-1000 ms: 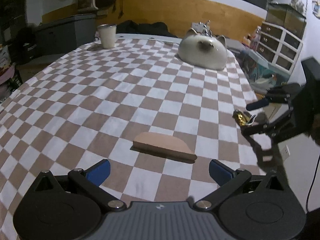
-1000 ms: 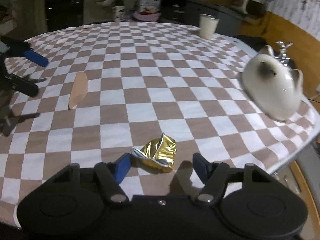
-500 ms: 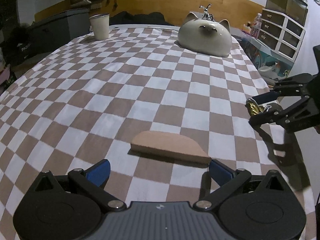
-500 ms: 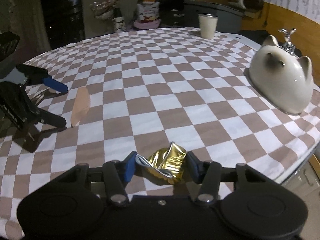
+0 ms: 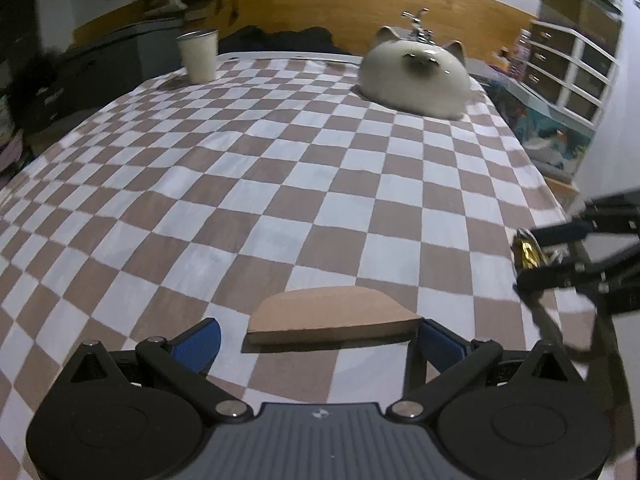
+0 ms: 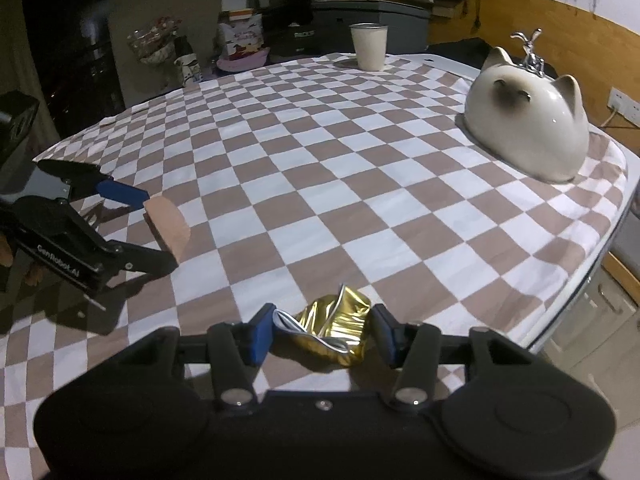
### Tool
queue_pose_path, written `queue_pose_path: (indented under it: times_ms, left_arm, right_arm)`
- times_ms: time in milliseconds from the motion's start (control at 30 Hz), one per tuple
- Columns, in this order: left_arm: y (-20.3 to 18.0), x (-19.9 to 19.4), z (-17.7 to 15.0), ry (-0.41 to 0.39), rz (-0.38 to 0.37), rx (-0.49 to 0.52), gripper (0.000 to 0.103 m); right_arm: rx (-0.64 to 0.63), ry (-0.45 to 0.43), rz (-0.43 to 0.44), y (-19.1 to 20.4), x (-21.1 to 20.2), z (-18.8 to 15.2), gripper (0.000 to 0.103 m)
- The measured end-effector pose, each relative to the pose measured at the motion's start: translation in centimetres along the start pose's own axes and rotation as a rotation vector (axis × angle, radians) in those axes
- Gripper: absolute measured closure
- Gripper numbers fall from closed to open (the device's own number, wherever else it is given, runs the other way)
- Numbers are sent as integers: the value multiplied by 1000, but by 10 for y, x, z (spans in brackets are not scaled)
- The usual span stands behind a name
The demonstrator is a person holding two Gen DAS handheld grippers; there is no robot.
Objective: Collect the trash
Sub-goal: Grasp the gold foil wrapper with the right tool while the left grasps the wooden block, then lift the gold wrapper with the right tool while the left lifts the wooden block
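You had a table under a brown-and-white checkered cloth [image 6: 360, 184]. On the cloth lay a tan half-round piece [image 5: 332, 314] near your side, and a crumpled gold wrapper [image 6: 334, 330] close to the right edge. At the far end stood a pale cup [image 6: 370, 46], and a cream cat-shaped ceramic piece [image 6: 528, 128] sat near the far right corner.

A lived-in home room: checkered tablecloth [image 5: 280, 184], cat-shaped ceramic [image 6: 528, 128], white drawer unit [image 5: 568, 68].
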State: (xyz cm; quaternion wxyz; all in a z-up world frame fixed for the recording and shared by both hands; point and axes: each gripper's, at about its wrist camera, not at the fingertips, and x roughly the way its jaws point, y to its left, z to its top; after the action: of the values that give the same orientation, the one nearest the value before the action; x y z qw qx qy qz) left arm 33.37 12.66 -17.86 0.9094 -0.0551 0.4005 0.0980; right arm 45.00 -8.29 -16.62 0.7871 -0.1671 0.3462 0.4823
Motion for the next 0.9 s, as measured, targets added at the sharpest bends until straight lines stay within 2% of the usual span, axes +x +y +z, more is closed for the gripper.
queue_pose_path:
  times_ms: [200,433,500,567,700,800,867,900]
  left_arm:
    - [-14,1,1,-13,31,-66,0]
    - [-24,6,3,-22,117,-115,0]
    - [-26,6,1,-22,122,-92,1]
    - [-25,5,0,-29,120,-94,3]
    - [-24,1,0,-30,130,-98,10]
    - [-21,-2,-1,-25,118,-102,10]
    - [-21,-5,-3,-21,112,-99,10]
    - [-21,-6,-4,-21,110,-101,10]
  right_arm:
    - [29,0,-11,4,-3,-3,51]
    - [48,5,-33,9,-6,-4,53]
    - [53,0,-37,10,-8,-4,58]
    - [55,-16,-34,11,-12,-4,69]
    - [46,-11,-52,16,-11,0,69]
    - [61,-16,-50,15,-12,1,64]
    - [41,-18,-64,13,-13,0,41]
    - [24,-14,-62,11,-13,0,39]
